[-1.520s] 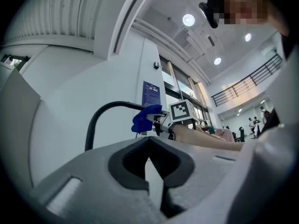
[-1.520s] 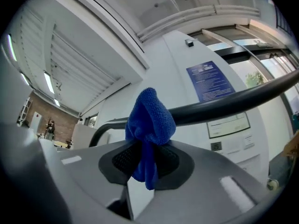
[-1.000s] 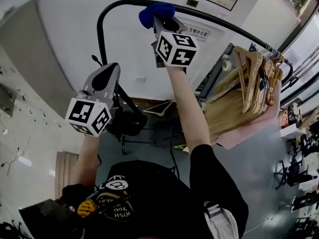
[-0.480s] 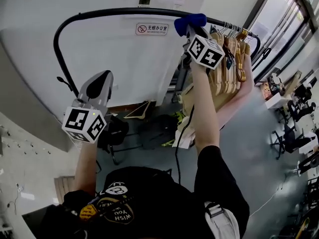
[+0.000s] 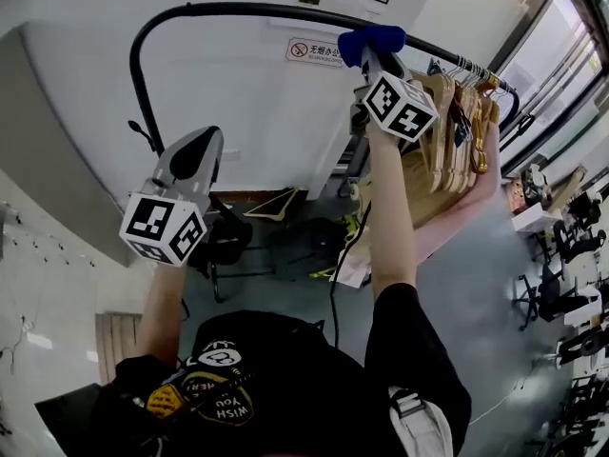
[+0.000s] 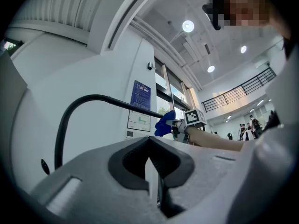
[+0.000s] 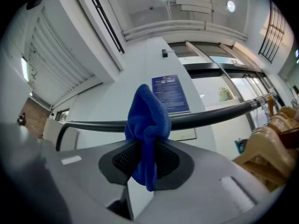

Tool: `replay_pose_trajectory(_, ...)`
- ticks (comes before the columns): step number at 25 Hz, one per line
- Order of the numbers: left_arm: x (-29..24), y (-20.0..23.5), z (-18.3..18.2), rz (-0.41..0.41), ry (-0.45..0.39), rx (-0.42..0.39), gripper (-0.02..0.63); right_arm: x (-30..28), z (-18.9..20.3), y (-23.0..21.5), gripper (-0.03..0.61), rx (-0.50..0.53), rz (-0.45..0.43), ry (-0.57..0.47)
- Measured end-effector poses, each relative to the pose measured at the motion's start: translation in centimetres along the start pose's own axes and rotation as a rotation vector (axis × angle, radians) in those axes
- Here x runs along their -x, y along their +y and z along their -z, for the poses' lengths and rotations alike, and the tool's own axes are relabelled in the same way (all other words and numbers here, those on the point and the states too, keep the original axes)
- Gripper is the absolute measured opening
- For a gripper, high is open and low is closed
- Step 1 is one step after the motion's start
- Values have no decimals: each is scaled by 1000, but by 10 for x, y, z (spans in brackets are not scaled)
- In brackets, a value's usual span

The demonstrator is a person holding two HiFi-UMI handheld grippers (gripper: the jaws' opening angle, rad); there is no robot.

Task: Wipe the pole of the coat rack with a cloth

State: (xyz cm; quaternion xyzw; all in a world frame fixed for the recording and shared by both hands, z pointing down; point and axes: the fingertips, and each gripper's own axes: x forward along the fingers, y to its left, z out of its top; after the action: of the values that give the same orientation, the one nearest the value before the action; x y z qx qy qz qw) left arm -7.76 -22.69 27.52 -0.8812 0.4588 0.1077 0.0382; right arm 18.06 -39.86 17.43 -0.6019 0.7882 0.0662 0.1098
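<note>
At the upper centre of the head view, the blue cloth (image 5: 371, 38) is seen lying against the black coat-rack pole (image 5: 238, 9), carried there by the right gripper (image 5: 374, 57) at the end of a raised arm (image 5: 392, 227). In the right gripper view the cloth (image 7: 147, 125) is pinched between the two jaws of the right gripper (image 7: 145, 158); its bunched top stands over the pole (image 7: 210, 115), which crosses the middle of the frame from left to right, and a loose end hangs down between the jaws. A blue poster (image 7: 170, 93) is seen on the wall behind the cloth.

Wooden hangers (image 5: 447, 131) are hung on the same pole just to the right of the cloth, and they show again at the right edge of the right gripper view (image 7: 275, 134). A small sign (image 5: 314, 51) is fixed to the white wall below the pole, left of the cloth.

At the left of the head view the left gripper (image 5: 205, 143) is held lower, well apart from the pole and the cloth. In the left gripper view its jaws (image 6: 150, 166) are pressed together with nothing between them; beyond them the curved end of the pole (image 6: 93, 98), the cloth (image 6: 164, 124) and the right gripper (image 6: 179, 125) are seen at mid-frame.
</note>
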Motion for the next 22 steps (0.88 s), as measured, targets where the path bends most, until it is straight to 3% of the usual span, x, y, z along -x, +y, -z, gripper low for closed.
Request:
replay_pose_trajectory(5,38,33,-7,-99,-4,-20,0,-30,21,123,74,36,-219,12)
replay_pose_trajectory(11,86,80,-12,-229,7,-25,0,-63,37,239,74,21,-389,32)
replay_pose_trajectory(16,114,102,-20,-288,1,-39,0,-73,44,277,72,24,-420,39)
replay_pose_trajectory(22,121,112,-20,-293,4,-43,0,-75,45,285,70,21,-413,31)
